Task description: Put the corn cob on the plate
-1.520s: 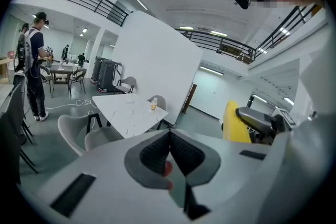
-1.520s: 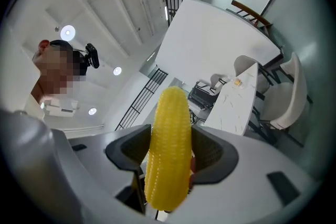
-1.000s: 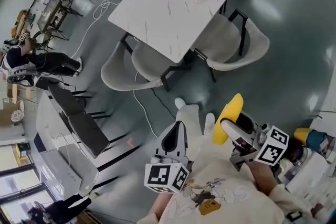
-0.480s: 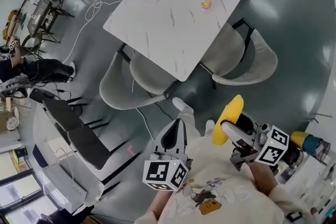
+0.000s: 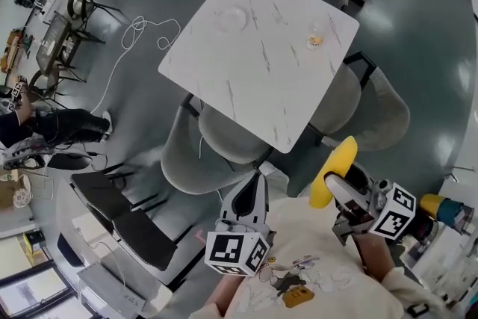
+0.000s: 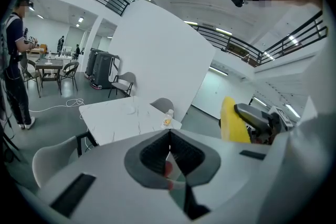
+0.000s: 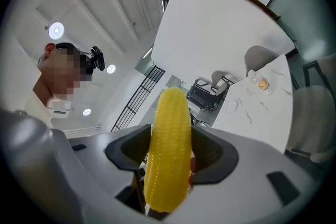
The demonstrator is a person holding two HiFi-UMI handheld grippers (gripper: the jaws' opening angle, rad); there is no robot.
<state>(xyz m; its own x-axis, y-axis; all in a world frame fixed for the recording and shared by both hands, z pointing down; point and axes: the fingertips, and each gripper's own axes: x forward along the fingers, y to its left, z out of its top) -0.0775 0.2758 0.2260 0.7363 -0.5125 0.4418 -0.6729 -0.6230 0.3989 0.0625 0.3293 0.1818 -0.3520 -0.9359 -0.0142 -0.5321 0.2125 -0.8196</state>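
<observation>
In the head view the lower end of the corn is hidden behind the right gripper. On the worktop the plate shows to us only as a faint pale ring, and the bottle is too small for us to read its label. A blue and yellow thing by the right edge is partly covered and too blurred for us to name.

Tabletop: largely bare, reachable from above.
Bottle: stood near one edge.
Chairs: pushed against near sides.
Plate: seemingly clear, faintly seen.
</observation>
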